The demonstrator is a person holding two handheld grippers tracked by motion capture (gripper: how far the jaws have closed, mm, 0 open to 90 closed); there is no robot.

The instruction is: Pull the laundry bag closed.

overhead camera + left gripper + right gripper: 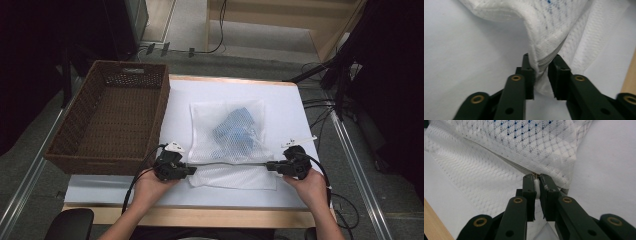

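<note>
A white mesh laundry bag (227, 135) lies flat on the white table top (280, 100), with something blue (235, 131) inside it. Its zipper edge runs across the near side between my two grippers. My left gripper (192, 170) is at the left end of that edge. In the left gripper view the bag's zippered hem (549, 58) hangs between the jaws of this gripper (541, 75), which stand apart with a gap beside the fabric. My right gripper (269, 166) is at the right end. In the right gripper view the right gripper (537, 187) pinches a white bit of the bag's corner (537, 188).
A brown wicker basket (112, 160) stands open at the table's left side, close to my left hand. The wooden front edge of the table (200, 212) runs below my hands. Cables (320, 107) lie on the floor to the right.
</note>
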